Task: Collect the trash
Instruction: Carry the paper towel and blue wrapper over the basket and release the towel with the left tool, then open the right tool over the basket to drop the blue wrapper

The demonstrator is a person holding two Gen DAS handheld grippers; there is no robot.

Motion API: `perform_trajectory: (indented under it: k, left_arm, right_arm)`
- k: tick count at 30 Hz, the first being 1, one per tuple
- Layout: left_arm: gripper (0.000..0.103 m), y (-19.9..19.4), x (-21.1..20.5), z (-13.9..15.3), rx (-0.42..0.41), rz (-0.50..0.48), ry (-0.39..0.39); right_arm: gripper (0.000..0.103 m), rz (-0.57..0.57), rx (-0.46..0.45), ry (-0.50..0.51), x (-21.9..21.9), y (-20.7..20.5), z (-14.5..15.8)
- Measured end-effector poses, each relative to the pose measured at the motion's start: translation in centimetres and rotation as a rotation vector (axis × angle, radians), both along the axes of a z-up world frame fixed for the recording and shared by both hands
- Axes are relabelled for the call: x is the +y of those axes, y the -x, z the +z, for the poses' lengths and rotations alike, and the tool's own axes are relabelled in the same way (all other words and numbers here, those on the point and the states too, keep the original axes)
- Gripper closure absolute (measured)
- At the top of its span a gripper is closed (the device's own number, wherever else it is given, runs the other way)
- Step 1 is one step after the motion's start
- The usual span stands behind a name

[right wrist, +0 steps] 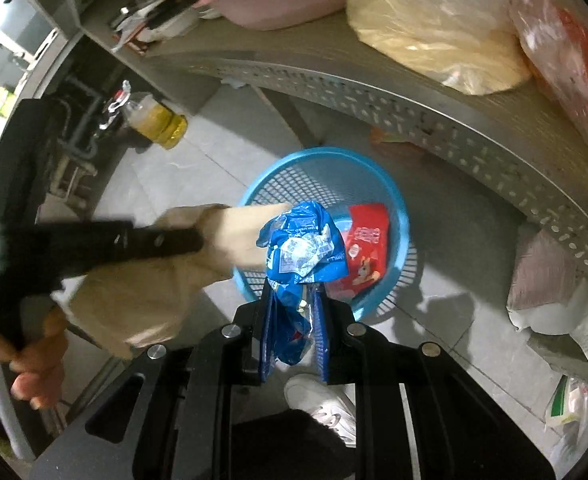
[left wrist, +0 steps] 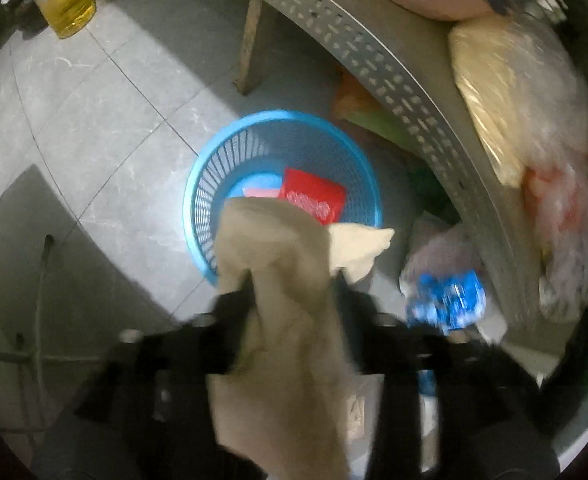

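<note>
Both grippers loaded above blue basket (right wrist: 398,208) — left gripper (left wrist: 290,280) clamps beige paper (left wrist: 278,248), right gripper (right wrist: 294,292) blue wrapper (right wrist: 302,248).

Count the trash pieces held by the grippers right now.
2. The left gripper pinches a beige paper bag, the right gripper a blue wrapper; both hang above the blue basket.

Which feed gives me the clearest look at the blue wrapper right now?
The right wrist view: the blue wrapper sits sharp and central, pinched in the right gripper above the blue basket. The left wrist view shows it only as a blurred blue patch at the right, beside the brown paper in the left gripper.
</note>
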State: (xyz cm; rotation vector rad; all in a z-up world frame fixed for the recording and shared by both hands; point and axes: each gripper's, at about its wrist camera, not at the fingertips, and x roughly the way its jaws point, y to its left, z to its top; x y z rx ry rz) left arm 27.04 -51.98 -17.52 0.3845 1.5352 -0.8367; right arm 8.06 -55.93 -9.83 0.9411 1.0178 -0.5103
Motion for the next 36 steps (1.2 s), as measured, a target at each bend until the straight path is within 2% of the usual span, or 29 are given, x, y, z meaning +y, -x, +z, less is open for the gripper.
perform_trajectory:
  k: [1, 7, 12, 17, 18, 19, 21, 23, 26, 29, 34, 36]
  left_arm:
    - [0.040, -0.3, -0.2, -0.3, -0.011, 0.015, 0.003]
    - [0.039, -1.5, -0.2, 0.0, -0.044, 0.093, 0.059]
    - [0.039, -2.2, 1.7, 3.2, -0.114, 0.122, 0.113]
    - [0.038, -2.6, 5.2, 8.0, -0.197, 0.141, 0.179]
    - [0.037, -2.6, 6.0, 9.0, -0.217, 0.148, 0.189]
    - [0.036, -2.5, 6.7, 9.9, -0.234, 0.154, 0.200]
    - [0.035, -2.1, 8.5, 12.2, -0.272, 0.164, 0.229]
    - [0.034, -1.8, 9.8, 13.7, -0.300, 0.157, 0.246]
    - [0.033, -1.1, 12.1, 16.1, -0.355, 0.142, 0.263]
    - [0.031, -0.3, 14.5, 18.0, -0.411, 0.128, 0.282]
    - [0.024, 1.4, 18.8, 20.6, -0.437, 0.137, 0.351]
    - [0.021, 2.3, 20.2, 21.4, -0.445, 0.147, 0.383]
  right_arm:
    - [0.085, -0.003, 0.004, 0.000, -0.1, 0.2, -0.3]
    - [0.085, -0.008, 0.017, -0.019, -0.4, 0.5, -1.9]
    - [0.085, 0.014, 0.018, -0.041, -0.4, -1.0, -3.2]
    - [0.083, 0.081, -0.007, -0.038, -0.5, -5.6, -4.3]
    - [0.080, 0.105, -0.004, -0.033, -0.6, -6.8, -4.9]
    - [0.068, 0.118, 0.005, -0.030, -0.7, -8.1, -5.6]
    - [0.051, 0.120, 0.016, -0.009, -0.7, -9.3, -6.4]
    - [0.051, 0.117, 0.039, 0.017, -0.6, -9.7, -6.8]
    - [0.051, 0.105, 0.011, 0.006, 0.0, -8.8, -6.4]
    - [0.051, 0.122, 0.000, 0.043, 1.1, -7.0, -4.9]
    - [0.050, 0.141, -0.019, 0.096, 2.7, -3.4, -1.5]
    - [0.046, 0.157, -0.017, 0.123, 3.6, -2.3, -0.2]
